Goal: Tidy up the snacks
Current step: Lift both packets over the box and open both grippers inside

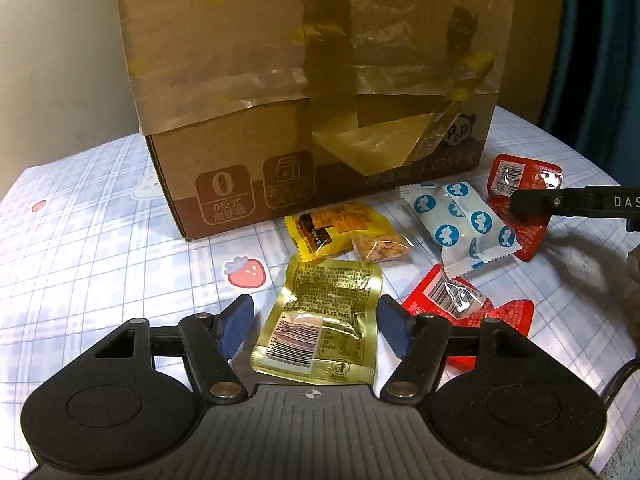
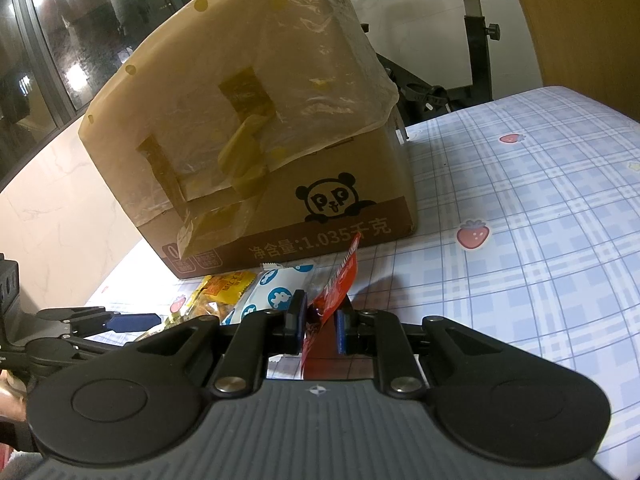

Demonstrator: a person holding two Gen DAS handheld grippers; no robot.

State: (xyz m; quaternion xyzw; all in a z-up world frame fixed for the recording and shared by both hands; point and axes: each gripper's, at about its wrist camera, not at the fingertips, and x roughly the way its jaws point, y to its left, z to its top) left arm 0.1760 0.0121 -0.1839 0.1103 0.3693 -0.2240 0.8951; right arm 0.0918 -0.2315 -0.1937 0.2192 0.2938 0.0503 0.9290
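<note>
Left gripper point(image 1: 316, 326): your jaws stand spread either side of the gold packet point(image 1: 320, 322), pads clear of it; the packet lies flat on the cloth, barcode up.
Right gripper point(image 2: 320, 326): your pads are pinched on a red packet point(image 2: 334, 292), which stands on edge between them, tilted up toward the box.
Box point(image 1: 240, 168): brown carton with a panda print, loose plastic film and yellow tape across its top half, standing on the table behind the snacks.
Snacks: a yellow packet point(image 1: 332, 226) and a small clear bag point(image 1: 382, 248) sit just before the box; white-and-blue packets point(image 1: 460, 216) lie right of them, another red packet point(image 1: 452, 300) nearer you.
Table point(image 1: 100, 240): blue plaid cloth with strawberry prints.
</note>
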